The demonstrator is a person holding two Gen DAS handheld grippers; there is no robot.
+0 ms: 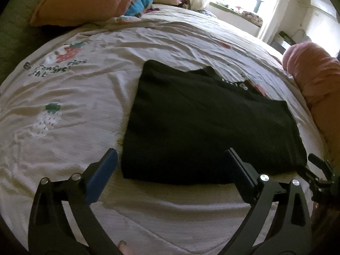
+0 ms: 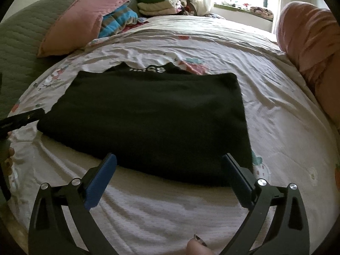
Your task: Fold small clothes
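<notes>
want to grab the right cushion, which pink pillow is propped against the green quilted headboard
The pink quilted pillow at the far left, leaning on the green quilted headboard beside a blue striped bundle. The other pink cushion lies along the bed's right edge.

Black garment (image 2: pixel 148 114): matt knit cloth. Bed sheet (image 2: pixel 276 114): creased printed cotton-like cloth. Gripper fingers (image 2: pixel 99 182): matt blue pads, black plastic-looking frames, bright metal pins.

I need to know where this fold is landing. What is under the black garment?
The black garment lies folded on the white strawberry-print bedsheet, its printed layer showing past the far edge. Whatever else lies beneath is covered.
</notes>
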